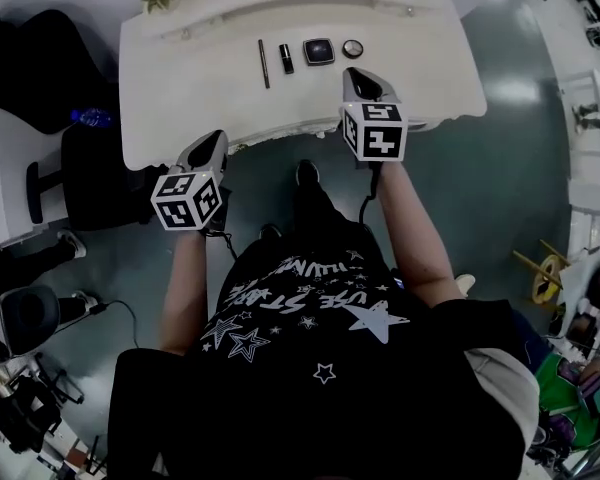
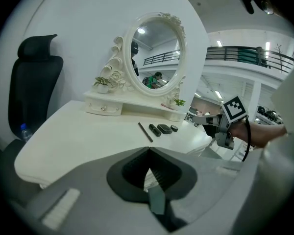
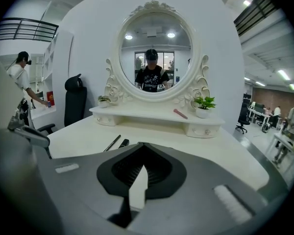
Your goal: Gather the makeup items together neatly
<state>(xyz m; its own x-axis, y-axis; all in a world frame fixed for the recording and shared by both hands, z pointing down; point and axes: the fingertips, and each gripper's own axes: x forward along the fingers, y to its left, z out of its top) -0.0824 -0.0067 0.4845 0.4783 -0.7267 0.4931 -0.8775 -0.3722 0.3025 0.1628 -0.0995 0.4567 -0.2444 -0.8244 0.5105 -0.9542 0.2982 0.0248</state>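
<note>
A black chair (image 1: 100, 173) stands just off the tabletop's (image 1: 180, 78) left edge. The left gripper (image 1: 216, 140) hangs beyond the front left corner, over the floor, its jaws pressed together on nothing. The left half of the tabletop is bare from the curved front edge back to the raised shelf (image 1: 280, 3).

The makeup items lie in a short row near the middle, closer to the shelf than to the front edge, side by side with small gaps: a thin dark pencil (image 1: 263, 63), a short dark lipstick tube (image 1: 286, 59), a square dark compact (image 1: 319, 51) and a small round pot (image 1: 353, 48).

The right gripper (image 1: 356, 72) reaches over the front edge, its tip near the pot, with its jaws likewise closed and empty. The right end of the tabletop is bare too.
</note>
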